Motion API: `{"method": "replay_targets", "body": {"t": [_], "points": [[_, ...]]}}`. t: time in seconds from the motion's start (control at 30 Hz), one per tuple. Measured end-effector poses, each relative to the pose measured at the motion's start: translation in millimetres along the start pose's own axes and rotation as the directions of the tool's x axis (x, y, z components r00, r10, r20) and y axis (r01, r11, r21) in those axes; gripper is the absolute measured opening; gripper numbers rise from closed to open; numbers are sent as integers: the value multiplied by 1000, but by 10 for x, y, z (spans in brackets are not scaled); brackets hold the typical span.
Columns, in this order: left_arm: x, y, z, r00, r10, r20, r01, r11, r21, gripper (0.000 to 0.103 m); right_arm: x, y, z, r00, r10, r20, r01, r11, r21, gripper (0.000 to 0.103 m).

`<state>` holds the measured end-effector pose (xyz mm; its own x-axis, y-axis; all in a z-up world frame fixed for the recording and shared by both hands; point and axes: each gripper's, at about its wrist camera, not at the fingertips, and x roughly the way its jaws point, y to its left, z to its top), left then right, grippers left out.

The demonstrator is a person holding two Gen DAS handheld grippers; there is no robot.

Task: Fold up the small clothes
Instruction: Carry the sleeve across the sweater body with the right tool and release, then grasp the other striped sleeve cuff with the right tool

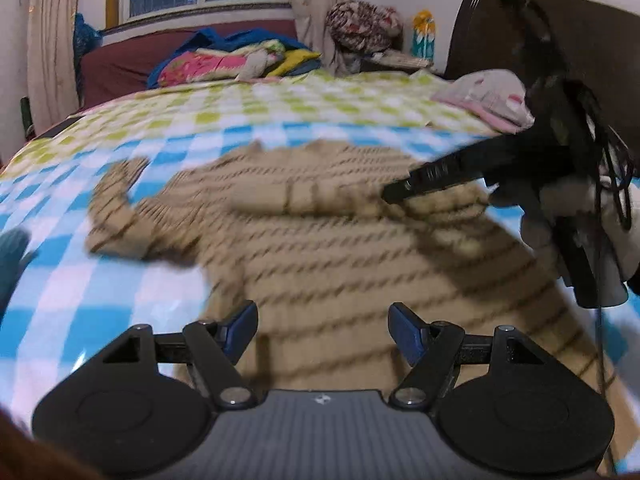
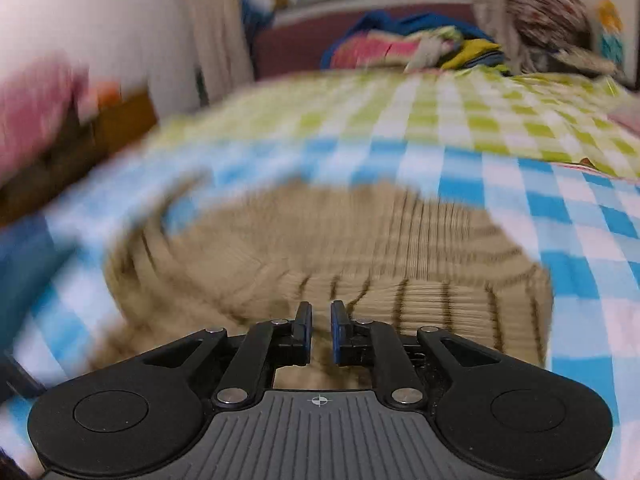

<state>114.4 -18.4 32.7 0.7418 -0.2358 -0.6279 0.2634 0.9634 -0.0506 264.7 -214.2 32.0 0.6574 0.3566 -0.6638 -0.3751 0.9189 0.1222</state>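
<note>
A small tan knitted sweater (image 1: 320, 240) with dark stripes lies on the checkered bed sheet (image 1: 120, 272). One sleeve (image 1: 116, 208) sticks out to the left. My left gripper (image 1: 322, 330) is open and empty, low over the sweater's near hem. My right gripper shows in the left wrist view (image 1: 390, 196) at the right, its fingers nearly together over the folded-in right sleeve. In the right wrist view the right gripper (image 2: 321, 330) has its jaws almost closed with a narrow gap, tan sweater (image 2: 340, 248) beneath; the view is blurred and no cloth shows between the pads.
A pink and white garment (image 1: 488, 100) lies at the far right of the bed by the dark headboard (image 1: 560, 40). A pile of colourful bedding (image 1: 240, 60) lies at the far edge under the window. A teal cloth (image 1: 12, 256) sits at the left edge.
</note>
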Motion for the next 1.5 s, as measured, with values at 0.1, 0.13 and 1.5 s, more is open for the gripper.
{"method": "replay_targets", "body": {"t": [0.1, 0.13, 1.5], "points": [[-63, 132, -129, 1000, 8, -9, -8, 999, -34, 77, 20, 147, -93, 999, -41, -11, 41, 997, -71, 12], [-70, 165, -146, 1000, 4, -6, -5, 999, -51, 77, 1, 177, -79, 999, -43, -5, 42, 996, -85, 12], [-85, 608, -295, 1000, 0, -19, -3, 989, -149, 77, 110, 356, 36, 975, -207, 87, 208, 978, -11, 23]]}}
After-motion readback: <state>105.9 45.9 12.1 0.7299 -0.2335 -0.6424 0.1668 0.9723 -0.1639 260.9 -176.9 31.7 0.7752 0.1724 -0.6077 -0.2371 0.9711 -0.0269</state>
